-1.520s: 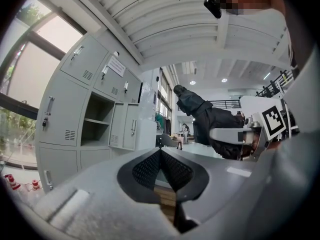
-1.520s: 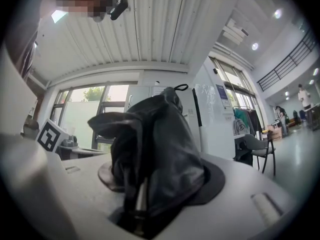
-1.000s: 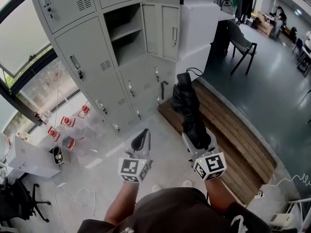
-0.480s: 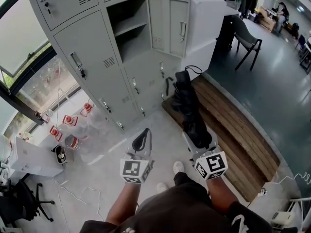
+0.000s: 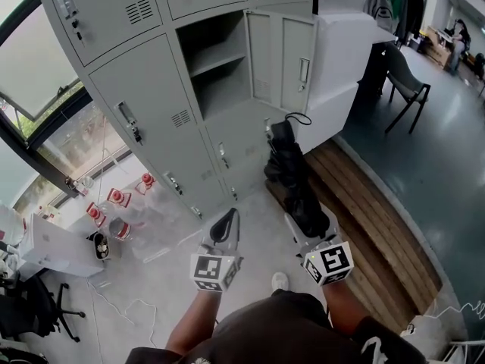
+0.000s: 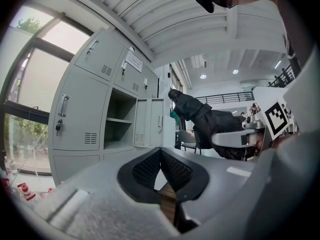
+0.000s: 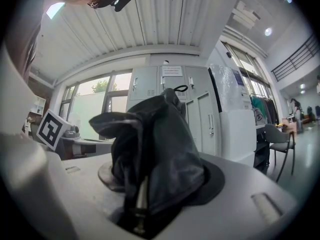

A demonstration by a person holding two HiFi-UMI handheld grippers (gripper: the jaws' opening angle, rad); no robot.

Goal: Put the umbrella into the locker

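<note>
Black umbrella (image 5: 292,174) is clamped in the right gripper (image 5: 308,220), not yet at the open locker (image 5: 227,89). Left gripper (image 5: 225,224) is closed on nothing. Putting it inside is yet to be done.

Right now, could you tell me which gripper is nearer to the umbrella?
Right. The right gripper is clamped on the umbrella; the left gripper is off to the umbrella's left, apart from it, jaws together and empty.

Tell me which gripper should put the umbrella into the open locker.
Right. The right gripper clamps the folded umbrella, which points toward the open locker. The left gripper is shut on nothing beside it.
</note>
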